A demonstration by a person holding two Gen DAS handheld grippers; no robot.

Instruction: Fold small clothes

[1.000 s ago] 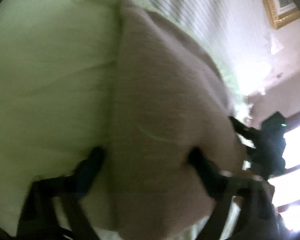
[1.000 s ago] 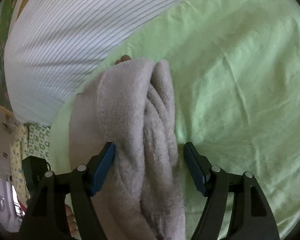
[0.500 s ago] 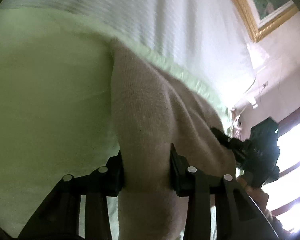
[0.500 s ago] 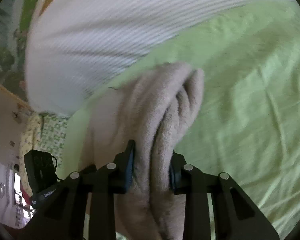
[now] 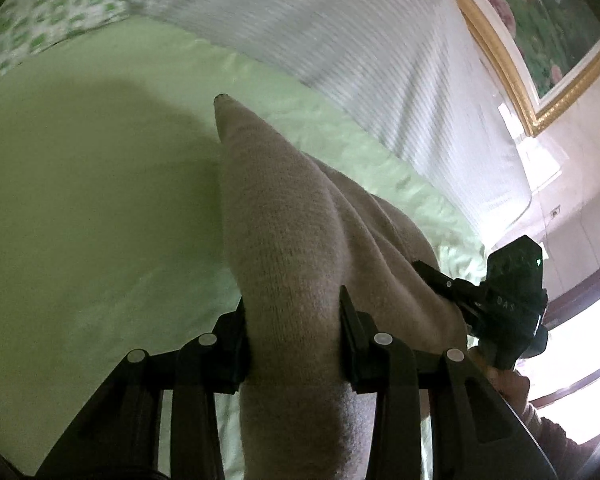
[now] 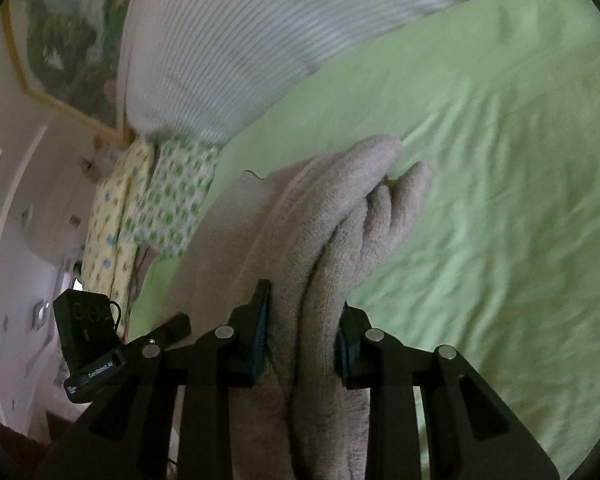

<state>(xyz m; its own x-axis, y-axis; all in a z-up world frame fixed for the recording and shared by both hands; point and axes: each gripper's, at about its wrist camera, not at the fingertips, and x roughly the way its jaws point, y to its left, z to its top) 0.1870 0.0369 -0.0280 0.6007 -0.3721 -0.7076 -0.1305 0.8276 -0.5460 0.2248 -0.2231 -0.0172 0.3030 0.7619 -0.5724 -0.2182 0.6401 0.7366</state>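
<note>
A: What's different from a second ago?

B: Both pairs of fingers have closed. They stood wide on either side of the beige knit garment (image 5: 296, 248); now the left gripper (image 5: 294, 344) pinches a thick bunch of it, and the right gripper (image 6: 300, 344) pinches a bundle of several layers.

A: So the fingers are narrow?

B: Narrow, but not fully together, because the cloth fills the gap. The pads press on it in both wrist views.

A: Where is the garment now?

B: Raised at the held ends above the green bedsheet (image 5: 80, 220), with its far part still trailing toward the sheet. The striped pillow (image 6: 228, 40) and the patterned cloth (image 6: 168, 196) sit further into view than before, so I judge both hands are carrying the garment across the bed.

A: And for the folding?

B: Probably the carry-over stage of a fold: the gripped edge is being taken over the rest. It isn't laid down yet, and the bunched layers on the right may need smoothing afterwards.
</note>
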